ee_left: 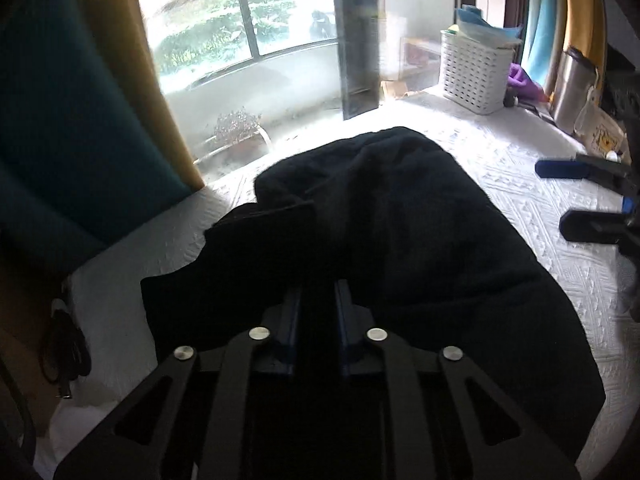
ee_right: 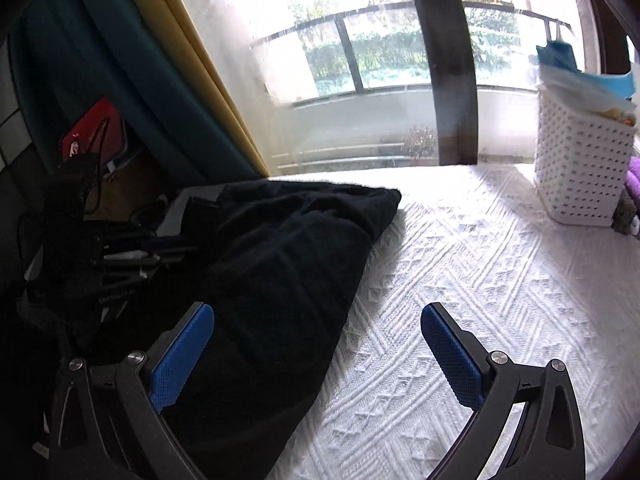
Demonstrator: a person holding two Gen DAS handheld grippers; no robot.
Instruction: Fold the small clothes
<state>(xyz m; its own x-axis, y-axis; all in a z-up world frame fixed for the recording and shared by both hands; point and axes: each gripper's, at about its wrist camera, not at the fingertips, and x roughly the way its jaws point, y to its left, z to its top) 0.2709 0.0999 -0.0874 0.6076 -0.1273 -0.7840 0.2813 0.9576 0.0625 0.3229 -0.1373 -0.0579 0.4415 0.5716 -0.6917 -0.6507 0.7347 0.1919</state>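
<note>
- Left wrist view: the left tool (ee_left: 316,300) is sitting low over a black garment (ee_left: 400,240), its jaws drawn nearly together. Dark cloth against dark fingers; whether a fold is pinched between them I cannot tell.
- The garment is lying bunched on the white quilt (ee_left: 520,208), a flap sticking out to the left near the quilt's edge, its far end humped toward the window (ee_left: 248,40).
- The right tool (ee_left: 592,196) is showing at the right edge of this view, jaws apart, off the cloth and over bare quilt.
- A white basket (ee_left: 472,76) is standing far back on the quilt, well apart from the garment.
- Right wrist view: the right tool (ee_right: 316,344) is hanging wide open and holding nothing; its left pad is lying over the garment's (ee_right: 280,264) near edge, the right pad over bare quilt (ee_right: 460,260).
- The left tool (ee_right: 132,256) is showing dimly at the garment's far left side, among cables (ee_right: 92,168).
- The basket (ee_right: 580,168) is sitting at the far right.
- Judged risks: if the left tool is closing on too thin a pinch, or on nothing, the cloth is likely slipping free on the lift.
- The garment is lumped, so any fold started now is likely trapping creases or coming out crooked.
- The left flap is lying close to the quilt's edge and the cables; a pull that way could be dragging it off or snagging it.
</note>
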